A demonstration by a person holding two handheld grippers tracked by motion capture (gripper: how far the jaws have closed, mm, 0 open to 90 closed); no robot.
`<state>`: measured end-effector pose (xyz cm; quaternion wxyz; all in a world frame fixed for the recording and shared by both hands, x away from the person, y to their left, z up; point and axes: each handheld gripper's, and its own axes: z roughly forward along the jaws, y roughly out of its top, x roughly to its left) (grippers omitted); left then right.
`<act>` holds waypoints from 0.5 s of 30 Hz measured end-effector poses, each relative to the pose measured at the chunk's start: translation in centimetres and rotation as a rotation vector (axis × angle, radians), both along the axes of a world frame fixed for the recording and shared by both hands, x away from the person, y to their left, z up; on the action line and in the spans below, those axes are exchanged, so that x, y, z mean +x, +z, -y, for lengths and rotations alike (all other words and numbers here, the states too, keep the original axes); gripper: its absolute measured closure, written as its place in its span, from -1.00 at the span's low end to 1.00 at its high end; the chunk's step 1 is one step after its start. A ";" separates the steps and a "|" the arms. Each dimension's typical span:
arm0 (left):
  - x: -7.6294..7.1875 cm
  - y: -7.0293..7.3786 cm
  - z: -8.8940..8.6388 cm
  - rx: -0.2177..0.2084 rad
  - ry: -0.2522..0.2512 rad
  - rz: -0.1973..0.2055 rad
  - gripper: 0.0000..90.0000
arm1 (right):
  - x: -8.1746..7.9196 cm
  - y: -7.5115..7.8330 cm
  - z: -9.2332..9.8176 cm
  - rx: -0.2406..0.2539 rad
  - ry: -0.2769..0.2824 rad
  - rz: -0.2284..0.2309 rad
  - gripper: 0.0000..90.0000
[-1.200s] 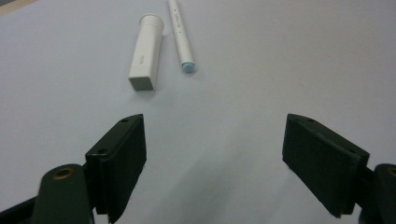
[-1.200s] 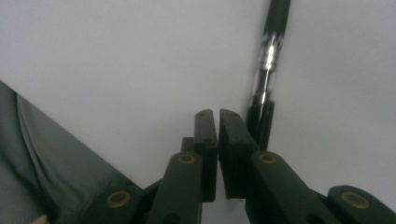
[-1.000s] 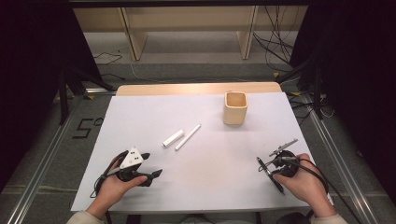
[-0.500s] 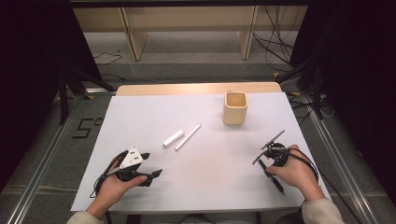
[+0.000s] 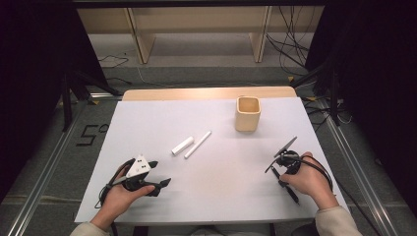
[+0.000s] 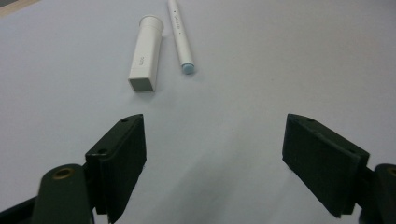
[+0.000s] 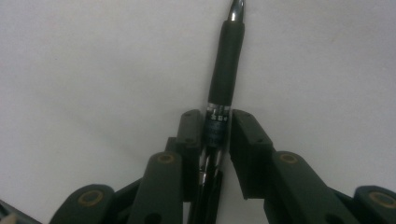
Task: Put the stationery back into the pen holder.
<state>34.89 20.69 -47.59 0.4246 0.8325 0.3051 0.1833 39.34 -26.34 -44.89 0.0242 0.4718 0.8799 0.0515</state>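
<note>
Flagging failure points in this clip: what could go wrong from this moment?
The right gripper pinches a black pen far back on its barrel, so the long front end could swivel or slip. The beige cup is narrow, so a tilted pen might hit its rim. The open left gripper could nudge the white marker and its cap lying loose ahead.

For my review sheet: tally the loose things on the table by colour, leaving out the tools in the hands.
White: 2, the uncapped marker and its cap
Black: 1, the pen
Tan: 1, the cup
Total: 4
</note>
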 end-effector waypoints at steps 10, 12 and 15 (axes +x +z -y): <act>0.0 0.0 0.0 0.000 -0.001 0.000 -0.52 | 0.2 -0.1 -0.6 -0.044 -0.009 -0.006 0.66; 0.0 0.0 0.0 -0.002 -0.001 0.000 -0.52 | 0.1 -0.1 -0.8 -0.057 -0.006 -0.004 0.68; 0.0 0.0 0.0 -0.002 -0.002 -0.001 -0.52 | 0.1 -0.1 -1.0 -0.064 -0.011 -0.011 0.70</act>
